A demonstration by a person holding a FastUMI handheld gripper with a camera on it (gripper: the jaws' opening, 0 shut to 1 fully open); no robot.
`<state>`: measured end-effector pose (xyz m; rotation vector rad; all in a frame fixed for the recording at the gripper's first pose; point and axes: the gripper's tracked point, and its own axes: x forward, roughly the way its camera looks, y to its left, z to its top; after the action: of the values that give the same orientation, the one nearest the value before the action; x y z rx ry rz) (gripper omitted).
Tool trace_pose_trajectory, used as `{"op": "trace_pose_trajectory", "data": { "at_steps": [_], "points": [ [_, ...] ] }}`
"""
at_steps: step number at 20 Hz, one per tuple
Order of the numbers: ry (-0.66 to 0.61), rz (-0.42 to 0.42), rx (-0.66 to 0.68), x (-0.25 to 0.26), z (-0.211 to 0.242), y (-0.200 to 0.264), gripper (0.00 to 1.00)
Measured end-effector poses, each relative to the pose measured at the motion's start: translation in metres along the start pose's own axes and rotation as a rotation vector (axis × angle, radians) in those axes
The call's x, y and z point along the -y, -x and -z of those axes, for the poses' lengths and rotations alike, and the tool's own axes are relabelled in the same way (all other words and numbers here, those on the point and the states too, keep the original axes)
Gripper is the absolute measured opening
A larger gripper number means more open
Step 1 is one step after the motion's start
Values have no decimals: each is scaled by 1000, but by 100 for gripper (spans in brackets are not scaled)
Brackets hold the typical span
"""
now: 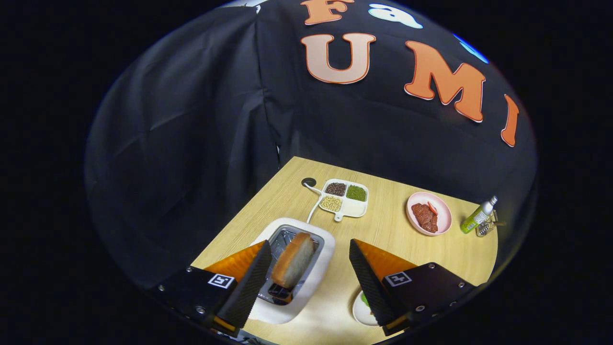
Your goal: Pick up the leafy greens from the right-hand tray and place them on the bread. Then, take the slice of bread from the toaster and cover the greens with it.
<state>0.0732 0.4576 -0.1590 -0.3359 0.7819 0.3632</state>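
A white toaster (322, 261) stands on the wooden table, with a slice of bread (293, 259) sticking up out of its slot. My gripper (310, 253) hangs open above it; the bread and the slot lie between the two fingers, nearer the left one, and neither finger touches the bread. Under the right finger a white plate (360, 311) peeks out with a bit of green (365, 299) on it, mostly hidden.
Beyond the toaster lies a white divided tray (352, 208) with brown, green and tan fillings. A pink plate (444, 213) with red meat sits to the right, then a green bottle (478, 216) and a small wire rack (486, 228). The toaster's cord (313, 206) runs to a table hole.
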Motion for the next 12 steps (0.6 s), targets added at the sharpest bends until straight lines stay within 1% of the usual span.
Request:
{"op": "trace_pose_trajectory", "data": {
  "at_steps": [4,6,7,8,9,10,11,12],
  "points": [
    [-9,17,-38,-7,9,-17,98],
    [-2,22,-56,-10,14,-23,95],
    [-1,24,-63,-12,16,-24,86],
    [1,25,-67,-14,17,-26,81],
    [6,33,-74,-16,19,-26,72],
    [14,45,-83,-16,21,-28,67],
    [16,48,-96,-17,26,-31,58],
    [10,50,-108,-20,29,-33,54]
  ]
}}
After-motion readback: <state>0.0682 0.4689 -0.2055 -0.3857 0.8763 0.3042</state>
